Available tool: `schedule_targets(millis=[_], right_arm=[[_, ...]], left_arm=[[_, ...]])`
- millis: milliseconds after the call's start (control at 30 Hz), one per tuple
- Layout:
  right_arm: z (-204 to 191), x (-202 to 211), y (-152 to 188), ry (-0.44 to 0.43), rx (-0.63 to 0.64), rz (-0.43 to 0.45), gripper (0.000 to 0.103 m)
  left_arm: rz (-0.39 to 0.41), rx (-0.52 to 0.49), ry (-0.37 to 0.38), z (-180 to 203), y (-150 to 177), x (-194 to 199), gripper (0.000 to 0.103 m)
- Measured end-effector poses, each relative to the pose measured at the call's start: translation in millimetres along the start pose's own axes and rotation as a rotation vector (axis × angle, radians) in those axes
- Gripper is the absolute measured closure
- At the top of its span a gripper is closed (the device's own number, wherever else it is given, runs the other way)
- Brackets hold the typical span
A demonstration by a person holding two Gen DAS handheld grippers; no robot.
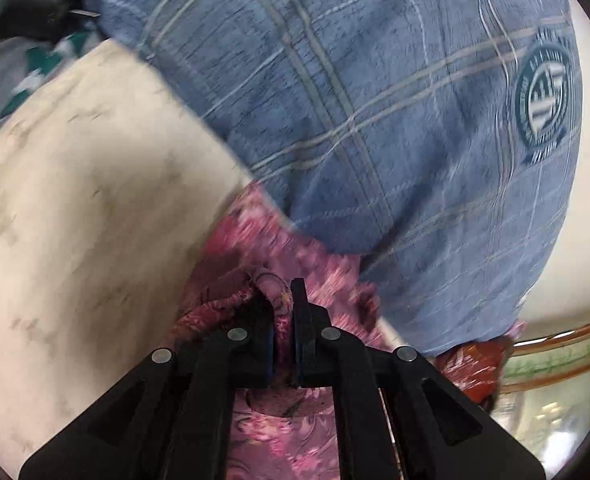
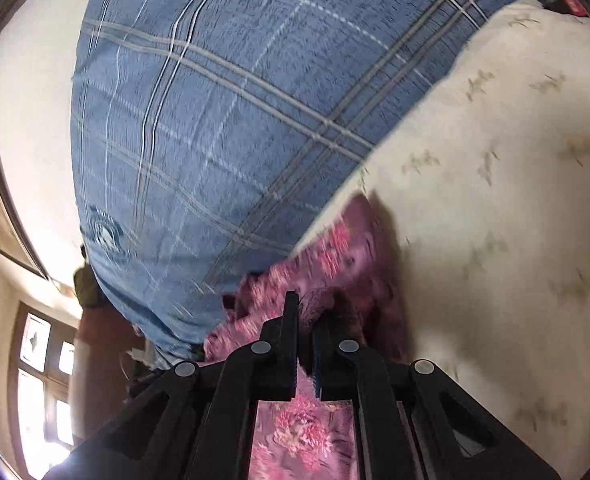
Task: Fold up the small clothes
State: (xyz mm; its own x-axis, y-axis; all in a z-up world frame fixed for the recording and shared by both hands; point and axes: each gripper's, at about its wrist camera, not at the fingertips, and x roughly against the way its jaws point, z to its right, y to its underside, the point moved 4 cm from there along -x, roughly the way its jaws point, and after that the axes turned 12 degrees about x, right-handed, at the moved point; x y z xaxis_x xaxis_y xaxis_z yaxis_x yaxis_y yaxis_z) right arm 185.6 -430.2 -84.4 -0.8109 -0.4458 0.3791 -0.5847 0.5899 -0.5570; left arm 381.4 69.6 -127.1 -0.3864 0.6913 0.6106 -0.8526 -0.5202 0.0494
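A pink floral garment (image 1: pixel 271 248) hangs bunched in front of both cameras, its edges blurred by motion. My left gripper (image 1: pixel 283 304) is shut on one bunched edge of it. In the right wrist view the same pink garment (image 2: pixel 335 248) is pinched by my right gripper (image 2: pixel 305 316), which is also shut on it. The cloth runs down between each pair of fingers and under the gripper bodies. How the rest of the garment lies is hidden.
A blue plaid blanket (image 1: pixel 375 100) with a round green emblem (image 1: pixel 543 92) covers the bed behind, also in the right wrist view (image 2: pixel 215 120). A cream patterned sheet (image 1: pixel 75 200) lies beside it, also in the right wrist view (image 2: pixel 495 200). A window (image 2: pixel 43 380) is at lower left.
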Motion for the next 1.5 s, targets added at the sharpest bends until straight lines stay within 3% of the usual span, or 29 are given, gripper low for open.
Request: schedule_targets(millis=[67, 167, 267, 300, 333, 367, 400, 433, 467, 533, 633, 700, 733, 833, 900, 933, 1033, 1100, 1167, 1233, 1300, 1433, 1500], right_arm=[[8, -7, -12, -0.024, -0.071, 0.03, 0.096], [31, -16, -21, 0.015, -0.205, 0.055, 0.096], [38, -14, -19, -0.031, -0.281, 0.069, 0.096], [37, -12, -20, -0.033, -0.271, 0.072, 0.096], [37, -7, -20, -0.034, -0.272, 0.087, 0.096], [38, -3, -20, -0.05, -0.293, 0.109, 0.093], [40, 1, -21, -0.066, -0.322, 0.138, 0.082], [44, 12, -21, -0.067, -0.368, 0.194, 0.067], [45, 20, -21, -0.085, -0.391, 0.23, 0.061], [41, 29, -26, -0.117, -0.369, 0.248, 0.056], [18, 28, -25, 0.041, -0.14, 0.075, 0.056], [1, 22, -16, 0.096, 0.02, -0.033, 0.056], [-5, 18, -11, 0.078, 0.057, -0.077, 0.056], [-11, -6, 0, -0.017, 0.02, -0.188, 0.056], [-9, -31, 5, 0.008, 0.001, -0.294, 0.056], [-11, -41, 1, 0.033, 0.015, -0.301, 0.056], [-18, -41, -33, 0.012, 0.03, -0.085, 0.056], [-12, -33, -52, 0.034, 0.0, 0.047, 0.056], [-5, -24, -62, 0.056, -0.003, 0.091, 0.056], [-1, -11, -63, 0.084, 0.021, 0.088, 0.056], [5, 2, -57, 0.15, 0.063, 0.08, 0.052], [34, 20, -40, 0.277, 0.079, -0.017, 0.051], [41, 16, -31, 0.264, 0.051, -0.042, 0.051]], left_arm=[[-0.018, 0.038, -0.018, 2, -17, -12, 0.096], [-0.094, 0.132, -0.017, -9, -27, -23, 0.095], [-0.088, 0.106, 0.004, -11, -26, -10, 0.09], [-0.035, 0.104, 0.003, -13, -28, 3, 0.074], [0.026, 0.122, 0.011, -16, -32, 16, 0.049], [0.071, 0.146, 0.026, -19, -38, 27, 0.039], [0.105, 0.185, 0.045, -24, -41, 40, 0.034], [0.096, 0.188, 0.055, -24, -39, 44, 0.034], [0.062, 0.136, 0.053, -18, -32, 46, 0.034], [0.036, -0.042, -0.026, -5, -8, 45, 0.034], [-0.027, -0.316, -0.137, 8, 35, 30, 0.032], [-0.069, -0.419, -0.17, 10, 57, 18, 0.032], [-0.081, -0.43, -0.166, 11, 62, 14, 0.032], [-0.137, -0.374, -0.117, 18, 64, -10, 0.032], [-0.138, -0.308, -0.124, 26, 53, -30, 0.033], [-0.118, -0.296, -0.142, 31, 45, -35, 0.036], [0.009, -0.21, -0.182, 41, 6, -41, 0.051], [0.034, -0.044, -0.102, 34, -19, -34, 0.051], [0.092, 0.007, -0.09, 29, -33, -19, 0.051], [0.13, -0.01, -0.096, 23, -39, -1, 0.049], [0.116, -0.03, -0.105, 14, -37, 9, 0.045], [0.007, -0.12, -0.202, -12, -9, 0, 0.036], [-0.047, -0.146, -0.222, -19, 3, -12, 0.036]])
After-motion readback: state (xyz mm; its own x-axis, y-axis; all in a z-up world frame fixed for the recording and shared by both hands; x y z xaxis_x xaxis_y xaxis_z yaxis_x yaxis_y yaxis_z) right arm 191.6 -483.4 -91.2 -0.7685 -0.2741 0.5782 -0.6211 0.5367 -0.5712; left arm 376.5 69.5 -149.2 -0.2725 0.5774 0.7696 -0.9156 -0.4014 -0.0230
